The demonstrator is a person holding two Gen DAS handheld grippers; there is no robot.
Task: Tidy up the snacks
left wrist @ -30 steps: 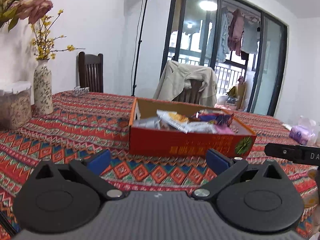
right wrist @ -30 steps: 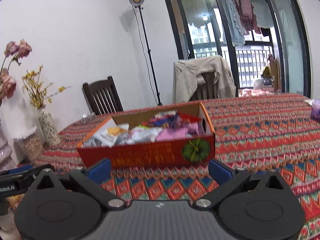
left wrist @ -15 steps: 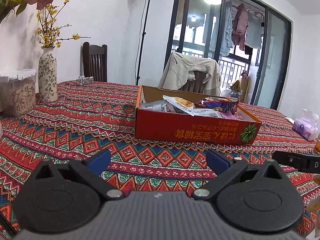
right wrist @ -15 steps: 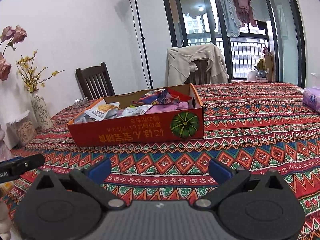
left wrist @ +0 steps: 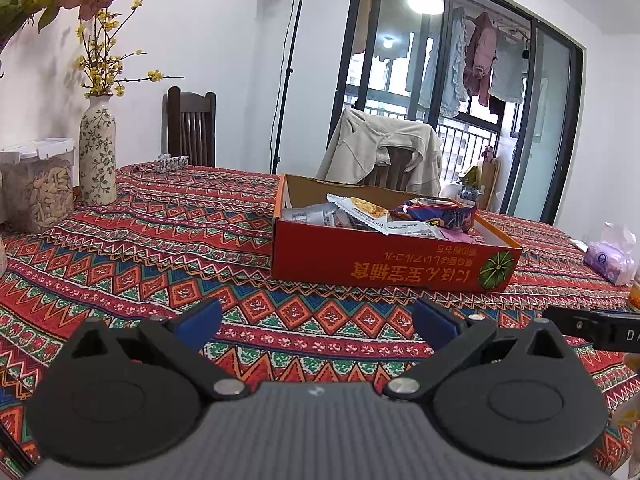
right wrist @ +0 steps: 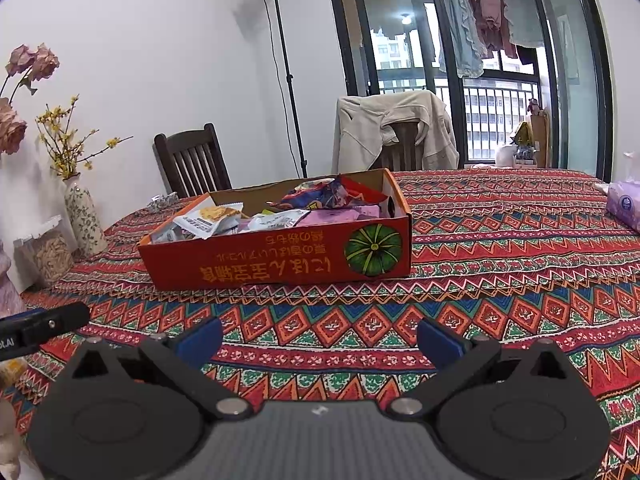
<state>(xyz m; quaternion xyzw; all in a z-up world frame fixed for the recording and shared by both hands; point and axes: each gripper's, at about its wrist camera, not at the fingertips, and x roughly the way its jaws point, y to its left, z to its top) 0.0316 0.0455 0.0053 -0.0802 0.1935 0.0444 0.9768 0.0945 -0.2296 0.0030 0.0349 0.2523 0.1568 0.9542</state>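
Observation:
A shallow red cardboard box (left wrist: pixel 384 264) (right wrist: pixel 280 260) with a pumpkin print sits on the patterned tablecloth (left wrist: pixel 160 248) (right wrist: pixel 500 260). Several snack packets (left wrist: pixel 372 216) (right wrist: pixel 272 216) lie piled inside it, among them a white cracker packet (left wrist: pixel 360 208) (right wrist: pixel 208 216) and a purple-blue bag (left wrist: pixel 436 212) (right wrist: pixel 316 196). My left gripper (left wrist: pixel 316 322) stands open over the cloth, short of the box's near wall, with nothing between its blue pads. My right gripper (right wrist: pixel 320 338) is open too, empty, in front of the box's long side. Each gripper's tip shows at the edge of the other's view.
A flowered vase (left wrist: pixel 97 152) (right wrist: pixel 82 216) and a clear jar of nuts (left wrist: pixel 38 184) (right wrist: pixel 50 250) stand at the table's left. A purple tissue pack (left wrist: pixel 608 256) (right wrist: pixel 624 204) lies at the right. Two chairs, one draped with a beige jacket (left wrist: pixel 380 148), stand behind the table, plus a floor lamp (right wrist: pixel 280 60).
Both grippers have drawn back from the box and the view has levelled; the box now looks farther away. Both stayed open and empty.

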